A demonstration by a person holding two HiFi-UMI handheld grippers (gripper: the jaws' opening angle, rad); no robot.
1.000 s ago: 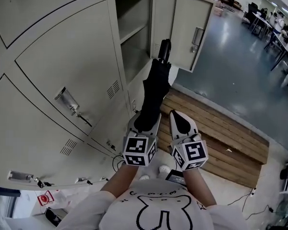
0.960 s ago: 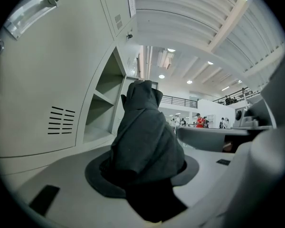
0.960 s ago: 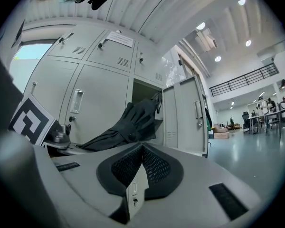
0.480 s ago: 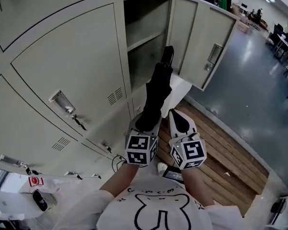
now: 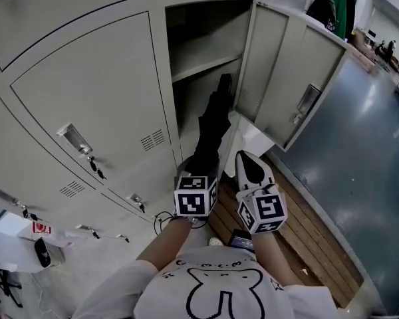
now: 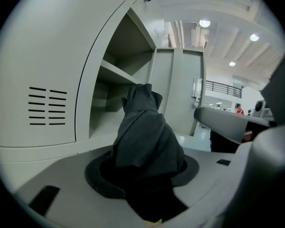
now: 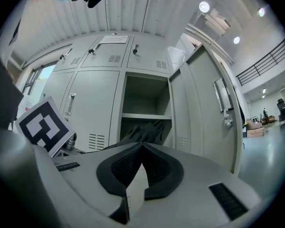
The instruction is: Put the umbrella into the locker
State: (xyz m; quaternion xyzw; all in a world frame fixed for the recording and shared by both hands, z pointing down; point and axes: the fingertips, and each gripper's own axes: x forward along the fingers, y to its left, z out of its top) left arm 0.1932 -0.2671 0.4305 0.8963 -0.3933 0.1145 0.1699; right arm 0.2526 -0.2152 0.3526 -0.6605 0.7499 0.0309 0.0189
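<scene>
My left gripper [image 5: 201, 171] is shut on a folded black umbrella [image 5: 211, 121], whose far end reaches into the lower part of the open locker [image 5: 199, 92]. In the left gripper view the umbrella [image 6: 145, 132] rises from between the jaws toward the locker opening [image 6: 118, 99]. My right gripper [image 5: 251, 170] is beside it to the right, shut with nothing held; its pads [image 7: 128, 163] meet at the tips. The umbrella [image 7: 142, 133] shows just beyond them, in front of the locker [image 7: 145, 108].
The locker has a shelf [image 5: 206, 65] across its middle, and its door [image 5: 296, 92] swings out to the right. Closed locker doors [image 5: 86, 105] fill the left. A wooden pallet [image 5: 306, 238] lies on the floor at right; cables [image 5: 161, 221] lie below.
Both grippers have moved closer to the locker. The umbrella's tip has gone from in front of the door edge into the lower compartment.
</scene>
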